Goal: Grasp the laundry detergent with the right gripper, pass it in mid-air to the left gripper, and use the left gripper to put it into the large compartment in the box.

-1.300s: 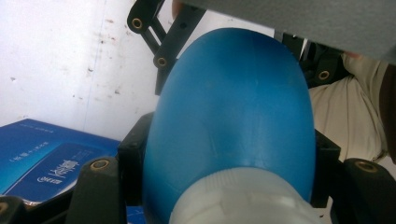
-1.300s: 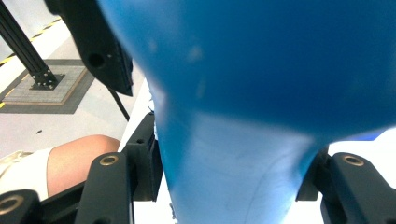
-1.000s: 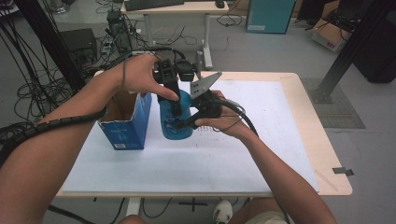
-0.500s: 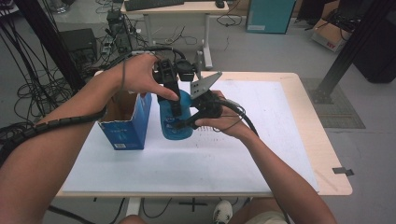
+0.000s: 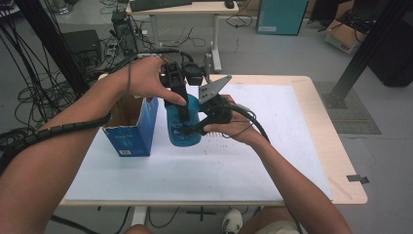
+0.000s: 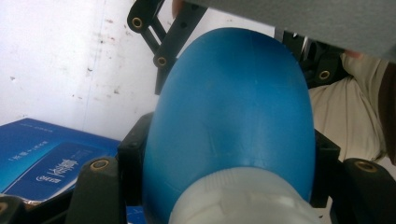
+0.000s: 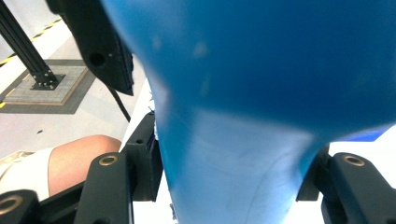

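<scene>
Cardboard box [image 5: 129, 127], blue with its top open, is standing at centre left of the high view on the white table [image 5: 272, 161]. Just right of it, the left gripper [image 5: 181, 113] is coming down from above and clamping the blue bottle [image 5: 184, 127], probably to steady it. Its jaws are pinching the bottle near the pale cap [image 6: 243, 198]. Further right, the right gripper [image 5: 195, 130] is squeezing the bottle's side, apparently bracing it upright beside the box.
</scene>
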{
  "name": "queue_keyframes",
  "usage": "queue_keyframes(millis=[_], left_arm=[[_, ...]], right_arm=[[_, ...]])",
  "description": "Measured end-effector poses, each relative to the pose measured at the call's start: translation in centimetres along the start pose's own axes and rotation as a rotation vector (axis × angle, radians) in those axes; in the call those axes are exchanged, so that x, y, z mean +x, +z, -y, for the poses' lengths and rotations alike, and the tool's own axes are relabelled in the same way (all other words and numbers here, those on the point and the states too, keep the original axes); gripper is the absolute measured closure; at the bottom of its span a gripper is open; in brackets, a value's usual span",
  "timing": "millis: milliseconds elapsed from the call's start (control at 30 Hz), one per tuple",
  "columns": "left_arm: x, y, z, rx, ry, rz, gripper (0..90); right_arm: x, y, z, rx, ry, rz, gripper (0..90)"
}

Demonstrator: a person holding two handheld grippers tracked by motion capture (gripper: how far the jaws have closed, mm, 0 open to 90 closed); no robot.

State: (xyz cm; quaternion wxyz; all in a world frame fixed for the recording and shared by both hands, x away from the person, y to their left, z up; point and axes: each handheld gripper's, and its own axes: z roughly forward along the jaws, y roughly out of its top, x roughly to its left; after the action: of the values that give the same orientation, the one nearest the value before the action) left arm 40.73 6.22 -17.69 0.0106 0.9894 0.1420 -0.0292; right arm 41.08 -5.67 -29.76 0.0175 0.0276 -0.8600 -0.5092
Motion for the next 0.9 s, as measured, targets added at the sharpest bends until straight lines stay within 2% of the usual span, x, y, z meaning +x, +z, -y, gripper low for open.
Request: queue_keyframes(millis=[367,400,900], left_arm=[[0.17,0.04,0.08,-0.008,-0.004,0.007,36.8],[0.11,0.05,0.12,-0.017,-0.016,0.006,36.8],[-0.02,-0.05,-0.04,-0.007,-0.012,-0.003,36.9]], right_arm=[[-0.04,-0.01,0.04,-0.001,0.003,0.004,40.9],[-0.03,-0.04,0.04,-0.001,0.004,0.006,40.9],[0.08,-0.14,-0.03,-0.003,0.008,0.009,40.6]])
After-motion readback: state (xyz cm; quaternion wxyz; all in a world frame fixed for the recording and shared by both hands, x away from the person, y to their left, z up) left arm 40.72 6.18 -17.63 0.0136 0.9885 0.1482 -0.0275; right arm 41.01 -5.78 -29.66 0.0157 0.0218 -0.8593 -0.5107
